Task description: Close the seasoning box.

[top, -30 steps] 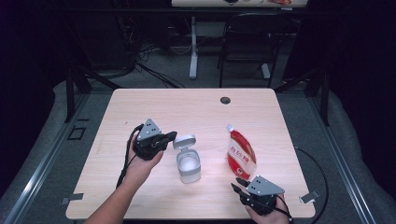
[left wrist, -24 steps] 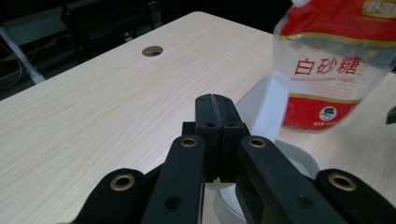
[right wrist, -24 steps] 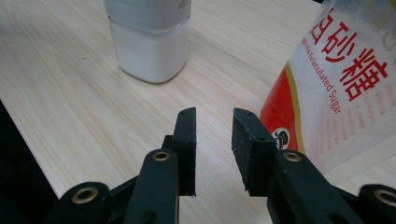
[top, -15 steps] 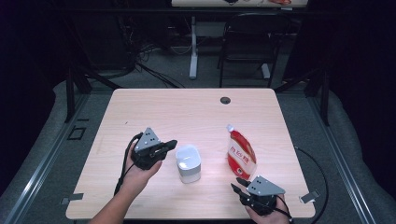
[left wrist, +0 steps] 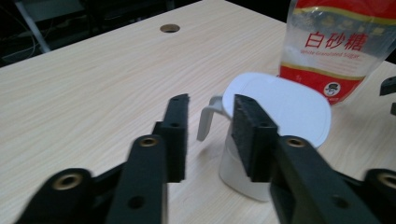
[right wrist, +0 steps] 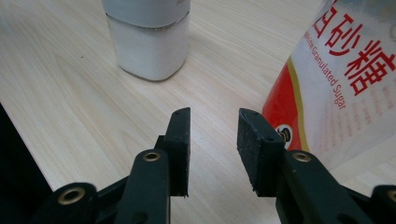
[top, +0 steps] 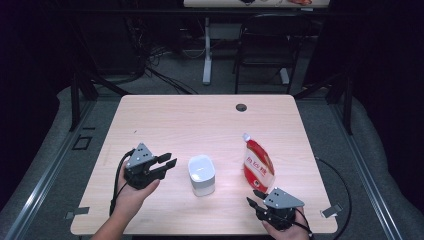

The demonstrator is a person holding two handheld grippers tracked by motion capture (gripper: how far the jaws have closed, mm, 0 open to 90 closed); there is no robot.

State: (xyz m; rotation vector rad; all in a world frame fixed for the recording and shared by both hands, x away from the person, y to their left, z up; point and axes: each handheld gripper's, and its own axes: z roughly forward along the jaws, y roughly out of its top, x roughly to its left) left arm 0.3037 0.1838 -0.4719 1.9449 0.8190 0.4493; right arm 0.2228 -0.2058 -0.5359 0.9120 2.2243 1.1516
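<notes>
Going left to right, with the white lidded canister (top: pixel 202 174) in the middle of the wooden table (top: pixel 200 120) as my landmark.

Left of the canister sits the left gripper (top: pixel 167 163), aimed at it, jaws partly apart with nothing between them. They have just been opening, and in the left gripper view (left wrist: pixel 210 135) the pads stand clear of the lid's little grey tab (left wrist: pixel 206 120).

The canister itself stands upright with its lid shut. My guess is it's stiff plastic, smooth and a bit slippery, and it looks filled with something white in the right gripper view (right wrist: pixel 148 39), so probably not that light. I'd pinch the tab to work the lid, or squeeze across the narrower body sides to move the whole thing (the rounded corners look like a slip risk).

Right of the canister lies the white sugar pouch (top: pixel 258 164), flat, spout pointing away from the person. Soft, floppy, contents will shift, so I'd take it near the stiffer top seam or spout rather than the belly.

Right of the canister and nearer the person, just below the pouch's bottom edge, is the right gripper (top: pixel 256 198). Its jaws have also just been opening; they're partly spread and empty.
</notes>
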